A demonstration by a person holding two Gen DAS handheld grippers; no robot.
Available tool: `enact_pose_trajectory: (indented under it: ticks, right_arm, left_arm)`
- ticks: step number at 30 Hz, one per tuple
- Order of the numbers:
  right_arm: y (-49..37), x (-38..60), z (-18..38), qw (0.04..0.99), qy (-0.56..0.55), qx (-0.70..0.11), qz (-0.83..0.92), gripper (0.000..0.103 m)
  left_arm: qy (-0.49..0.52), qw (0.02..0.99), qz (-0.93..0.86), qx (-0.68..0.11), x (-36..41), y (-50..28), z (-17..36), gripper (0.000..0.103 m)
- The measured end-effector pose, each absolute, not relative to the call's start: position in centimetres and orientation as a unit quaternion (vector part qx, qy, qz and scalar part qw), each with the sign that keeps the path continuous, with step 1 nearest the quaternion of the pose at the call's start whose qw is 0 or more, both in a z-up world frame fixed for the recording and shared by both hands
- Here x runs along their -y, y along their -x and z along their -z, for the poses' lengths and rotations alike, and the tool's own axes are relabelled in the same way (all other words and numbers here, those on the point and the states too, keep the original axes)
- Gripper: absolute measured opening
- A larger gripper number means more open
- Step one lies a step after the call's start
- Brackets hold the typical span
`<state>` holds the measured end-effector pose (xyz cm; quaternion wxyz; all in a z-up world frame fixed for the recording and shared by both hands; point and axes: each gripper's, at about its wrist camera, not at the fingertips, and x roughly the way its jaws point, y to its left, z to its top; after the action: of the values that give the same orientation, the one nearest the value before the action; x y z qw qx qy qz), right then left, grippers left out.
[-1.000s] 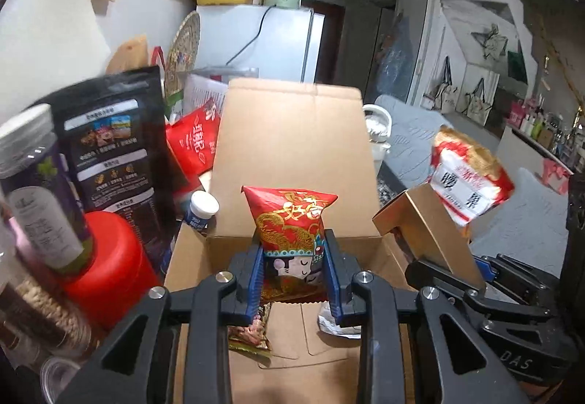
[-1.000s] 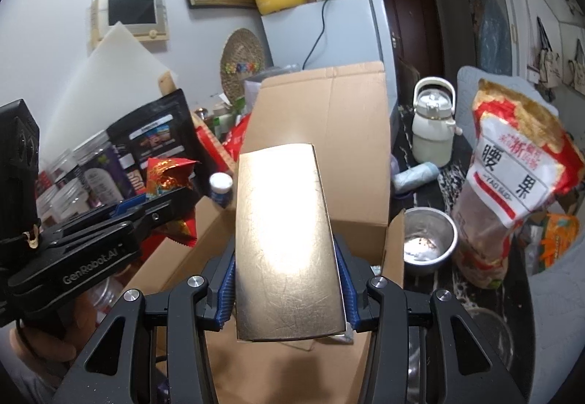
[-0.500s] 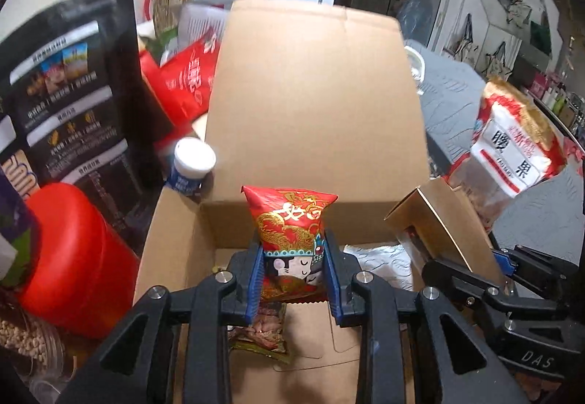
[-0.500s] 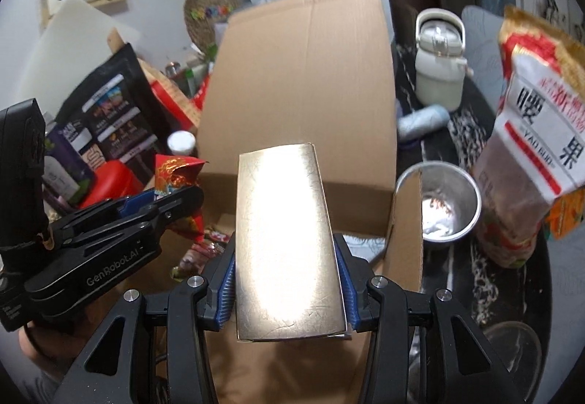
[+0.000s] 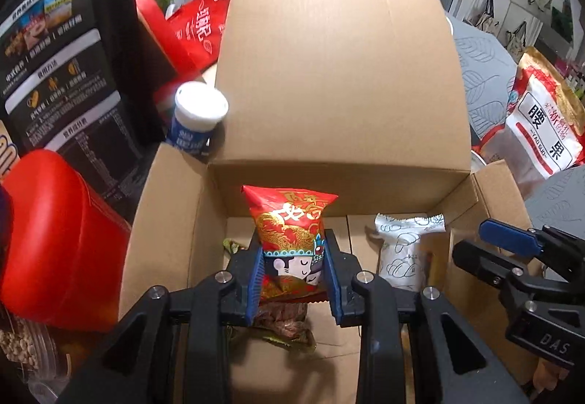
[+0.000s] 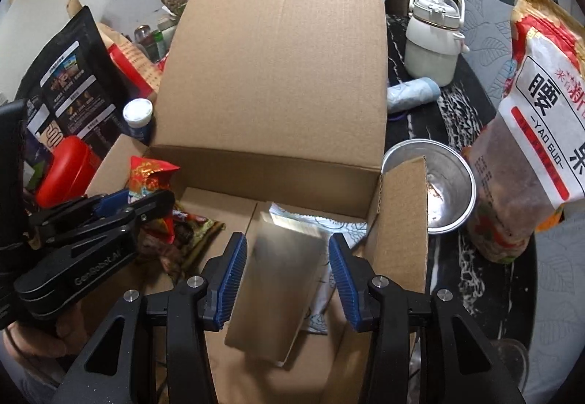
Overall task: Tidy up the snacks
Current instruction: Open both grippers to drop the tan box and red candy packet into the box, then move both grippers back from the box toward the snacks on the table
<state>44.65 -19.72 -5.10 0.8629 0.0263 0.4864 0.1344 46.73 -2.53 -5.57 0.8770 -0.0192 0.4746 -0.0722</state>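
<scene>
The red snack packet (image 5: 289,225) stands upright over the open cardboard box (image 5: 340,75), clamped between the left gripper's (image 5: 292,279) blue fingers (image 5: 256,279). In the right wrist view the gold box (image 6: 278,279) sits tilted and blurred between the right gripper's (image 6: 289,279) fingers (image 6: 343,279), which stand apart with gaps on both sides. On the box floor lie a white wrapped snack (image 5: 402,246) and a dark crumpled packet (image 6: 190,232). A steel bowl (image 6: 449,192) and a big cashew bag (image 6: 541,133) stand on the table to the right.
</scene>
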Motion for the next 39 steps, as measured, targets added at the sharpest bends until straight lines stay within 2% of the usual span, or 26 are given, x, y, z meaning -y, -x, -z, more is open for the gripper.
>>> enact_pose_trajectory:
  ticks: [8,24,27,32,39]
  right_arm:
    - [-43.1,19.1,3.5,0.874,-0.010,-0.469,-0.129,0.046]
    - [-39.5,18.8,0.1,0.891,0.000,-0.439,-0.118,0.047]
    - [-38.5,18.8,-0.7,0.896,0.003,-0.429,-0.118,0.046]
    - [-37.2,18.9,-1.7,0.901,0.003,-0.420,-0.113,0.047]
    - [-35.3,19.4,-3.3,0.909,0.001,-0.403,-0.109,0.047]
  left_arm:
    - [0.012,0.864,0.054,-0.500,2.7,-46.4,5.6,0.029]
    - [0.000,0.876,0.048,-0.480,1.8,-43.6,2.5,0.030]
    - [0.000,0.877,0.047,-0.478,1.9,-43.0,2.1,0.035]
    - [-0.003,0.886,0.049,-0.461,1.9,-41.7,0.8,0.059]
    - [-0.005,0.898,0.050,-0.438,2.1,-39.5,-1.5,0.060]
